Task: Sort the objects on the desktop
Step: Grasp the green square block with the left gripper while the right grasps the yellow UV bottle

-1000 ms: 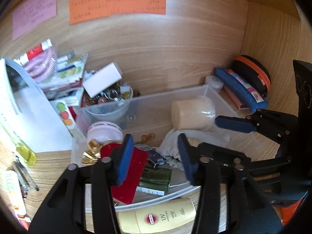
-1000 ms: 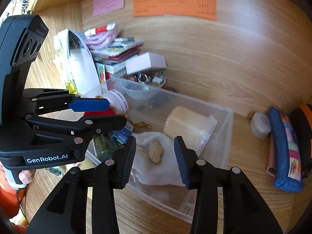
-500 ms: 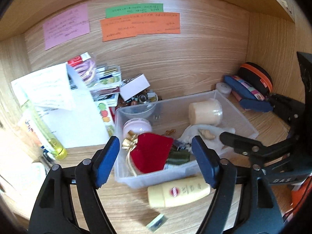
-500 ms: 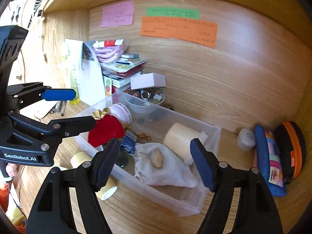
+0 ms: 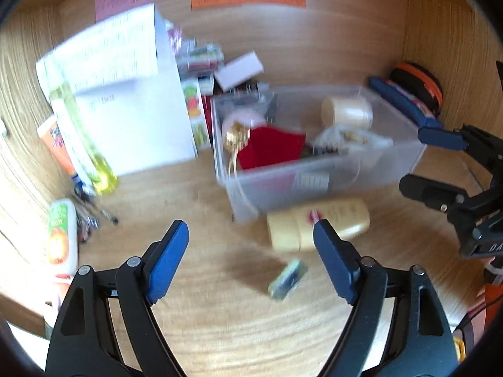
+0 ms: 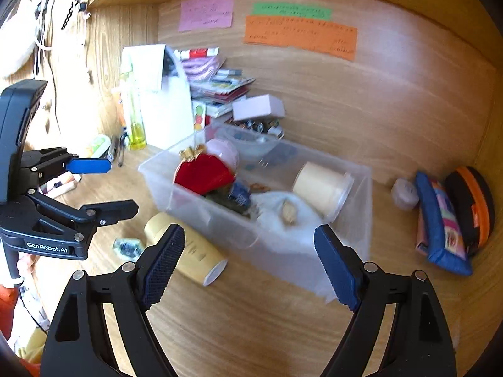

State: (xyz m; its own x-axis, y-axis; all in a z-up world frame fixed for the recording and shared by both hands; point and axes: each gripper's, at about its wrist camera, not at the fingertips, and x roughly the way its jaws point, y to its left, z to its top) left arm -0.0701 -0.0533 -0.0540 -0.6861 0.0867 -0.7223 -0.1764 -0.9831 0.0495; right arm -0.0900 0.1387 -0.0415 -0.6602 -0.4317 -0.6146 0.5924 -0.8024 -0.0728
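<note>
A clear plastic bin (image 5: 402,160) (image 6: 361,194) on the wooden desk holds a red pouch (image 5: 270,149) (image 6: 201,172), a cream jar (image 5: 347,111) (image 6: 323,185), a white cloth (image 6: 276,213) and small items. A yellow sunscreen tube (image 5: 317,221) (image 6: 185,248) lies in front of the bin, with a small packet (image 5: 287,279) (image 6: 125,246) beside it. My left gripper (image 5: 251,260) is open and empty, above the desk short of the tube. My right gripper (image 6: 248,267) is open and empty, in front of the bin.
White papers (image 5: 132,106) and a yellow bottle (image 5: 85,144) lean at the left. A stack of booklets and a white box (image 6: 257,106) stand behind the bin. A blue pencil case (image 6: 440,220) and an orange-rimmed case (image 6: 471,201) lie at the right wall.
Both grippers have pulled back out of the bin and opened wide. The sunscreen tube and small packet now show in front of the bin.
</note>
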